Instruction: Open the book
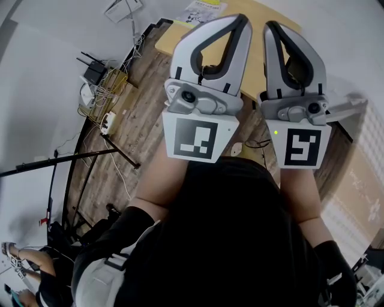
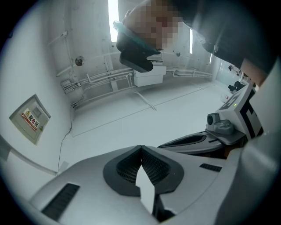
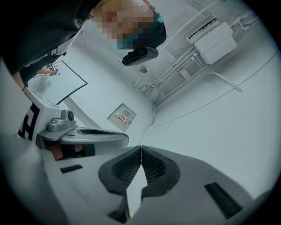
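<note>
Head view: both hand-held grippers are held up in front of the person's black top (image 1: 228, 240), side by side and pointing away. The left hand-held gripper (image 1: 239, 19) has its jaws pressed together at the tips with nothing between them. The right hand-held gripper (image 1: 273, 25), just beside it, is closed and empty as well. Each carries a marker cube (image 1: 195, 139) at its near end. Beyond them is a light wooden table (image 1: 165, 36). A printed paper (image 1: 204, 11) lies at the table's far edge, cut off by the top of the picture, well apart from both grippers; whether it is the book cannot be told. To the left, on the wooden floor (image 1: 132, 114), sit a router (image 1: 93, 72) and loose cables.

Left gripper view: the camera looks up at the ceiling. The left hand-held gripper (image 2: 141, 148) shows its ribbed pads meeting in a closed line, holding nothing. The right hand-held gripper (image 2: 189, 140) shows at the right. Above are an air conditioner (image 2: 149, 77), a light strip (image 2: 113, 13) and a wall sign (image 2: 30, 118).

Right gripper view: this camera also looks upward. The right hand-held gripper (image 3: 141, 148) has its pads shut tight on nothing. The left hand-held gripper (image 3: 123, 138) lies at the left, the wall sign (image 3: 121, 116) behind it and the air conditioner (image 3: 215, 39) above.
</note>
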A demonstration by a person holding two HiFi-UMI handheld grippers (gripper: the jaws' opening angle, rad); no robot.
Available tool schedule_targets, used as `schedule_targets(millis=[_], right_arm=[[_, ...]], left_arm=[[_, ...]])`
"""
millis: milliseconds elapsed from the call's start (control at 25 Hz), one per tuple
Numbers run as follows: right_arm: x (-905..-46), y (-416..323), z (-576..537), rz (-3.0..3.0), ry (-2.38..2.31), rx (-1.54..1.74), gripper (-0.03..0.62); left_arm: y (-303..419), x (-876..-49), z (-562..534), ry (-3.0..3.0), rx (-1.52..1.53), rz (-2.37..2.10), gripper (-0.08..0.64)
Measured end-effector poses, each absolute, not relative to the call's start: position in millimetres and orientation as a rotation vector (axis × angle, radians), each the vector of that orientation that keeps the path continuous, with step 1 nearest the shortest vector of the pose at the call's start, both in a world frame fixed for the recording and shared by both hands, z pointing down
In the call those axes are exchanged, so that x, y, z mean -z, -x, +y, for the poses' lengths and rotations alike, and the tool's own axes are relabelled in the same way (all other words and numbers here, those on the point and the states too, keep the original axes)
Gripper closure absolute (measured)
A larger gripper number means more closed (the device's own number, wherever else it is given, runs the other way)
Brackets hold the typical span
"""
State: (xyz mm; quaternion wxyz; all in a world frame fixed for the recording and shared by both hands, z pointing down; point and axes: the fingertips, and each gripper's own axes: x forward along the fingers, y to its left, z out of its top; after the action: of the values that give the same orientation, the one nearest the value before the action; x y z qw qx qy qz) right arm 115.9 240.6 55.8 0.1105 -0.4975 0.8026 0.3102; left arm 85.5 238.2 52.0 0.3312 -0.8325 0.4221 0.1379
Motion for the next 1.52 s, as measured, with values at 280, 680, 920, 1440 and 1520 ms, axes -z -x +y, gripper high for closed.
schedule_targets(millis=[280, 680, 920, 1440, 1520], right_arm=[[-56, -108, 238, 2.366, 1.456, -0.919, 0.563], [-55, -104, 230, 2.368, 1.455, -0.916, 0.563], [-59, -101, 224, 2.371, 1.458, -0.903, 0.563], [-68, -72, 209, 2.376, 1.485, -0.885, 0.563], [-70, -67, 209, 2.373, 1.492, -0.887, 0.563]], left_arm=[[-77, -57, 237, 2.158, -0.402, 1.093, 0.554], [-76, -51, 227, 2.175, -0.366, 1.104, 0.554], [-71, -54, 221, 2.172, -0.36, 1.107, 0.554], [-38, -66, 205, 2.162, -0.286, 1.117, 0.554], [-33, -67, 204, 2.161, -0.283, 1.112, 0.554]])
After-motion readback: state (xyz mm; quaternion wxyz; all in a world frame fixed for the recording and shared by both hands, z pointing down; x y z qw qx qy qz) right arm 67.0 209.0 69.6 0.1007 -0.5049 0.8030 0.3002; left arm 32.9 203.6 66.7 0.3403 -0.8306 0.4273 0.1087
